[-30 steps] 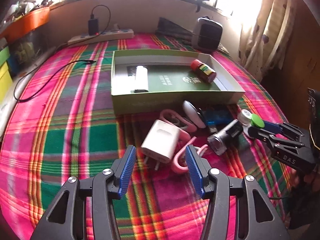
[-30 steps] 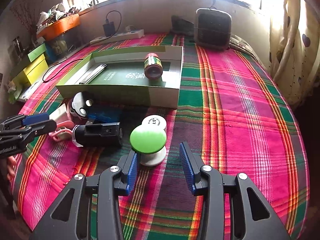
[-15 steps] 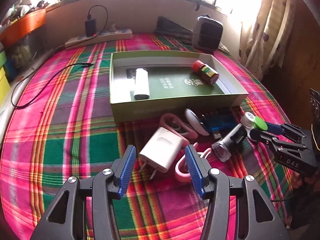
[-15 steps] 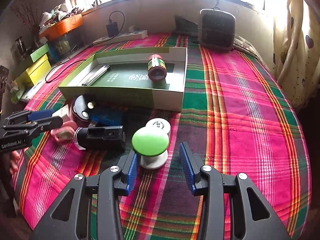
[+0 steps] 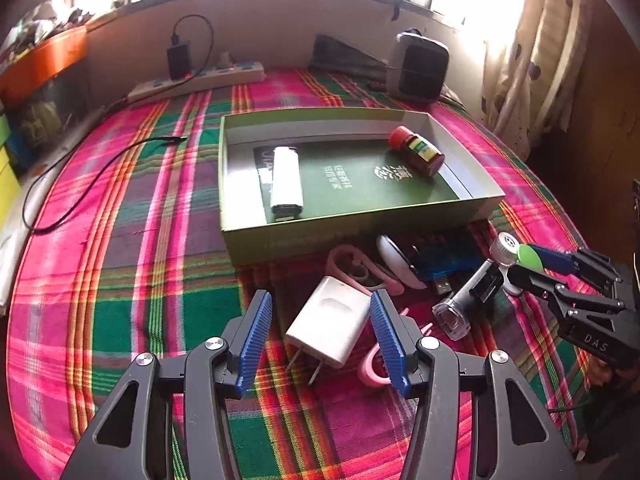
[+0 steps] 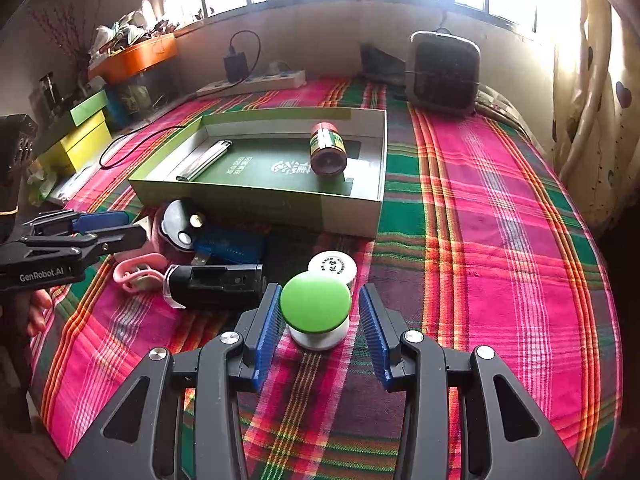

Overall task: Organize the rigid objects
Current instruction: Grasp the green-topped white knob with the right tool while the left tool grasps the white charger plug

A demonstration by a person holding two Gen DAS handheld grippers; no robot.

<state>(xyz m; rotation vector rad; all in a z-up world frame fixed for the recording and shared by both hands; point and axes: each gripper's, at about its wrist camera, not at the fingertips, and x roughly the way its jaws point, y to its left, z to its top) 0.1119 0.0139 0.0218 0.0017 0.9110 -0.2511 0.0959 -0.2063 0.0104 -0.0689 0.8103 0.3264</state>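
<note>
Both grippers have advanced on their targets over the last second; neither has closed

Left gripper (image 5: 322,332): jaws wide. The white charger (image 5: 330,330) now lies between the blue pads, prongs pointing near; a second ago it sat just beyond the fingertips. The right pad looks very close to the charger's right edge, though I cannot tell whether it touches. A pink clip (image 5: 374,368) lies partly under the charger and the right finger

Right gripper (image 6: 318,326): jaws wide. The green-capped jar (image 6: 316,312) now stands between the pads, upright, with clear cloth on its right side and a narrower gap on its left. Earlier it stood at the fingertips, offset left. A small white-lidded pot (image 6: 333,267) sits just beyond it, touching or nearly so

Other items unchanged: black flashlight (image 6: 216,284) on its side left of the jar, blue USB device (image 6: 232,242) and a black-backed oval item (image 6: 180,226) near the box front

Green box (image 5: 280,240): holds a white lighter (image 5: 286,180) at left and a red-capped bottle (image 5: 418,150) lying at far right; the middle of the floor is bare

Reading: both approaches appear complete, and the next step for each is likely to close and lift toward the box. Risks:
- the charger lies skewed to the pads and may twist on closing
- the pink clip may come up with it
- the jar's cap is wider than its base, so a grip on the cap edge could slip
</note>
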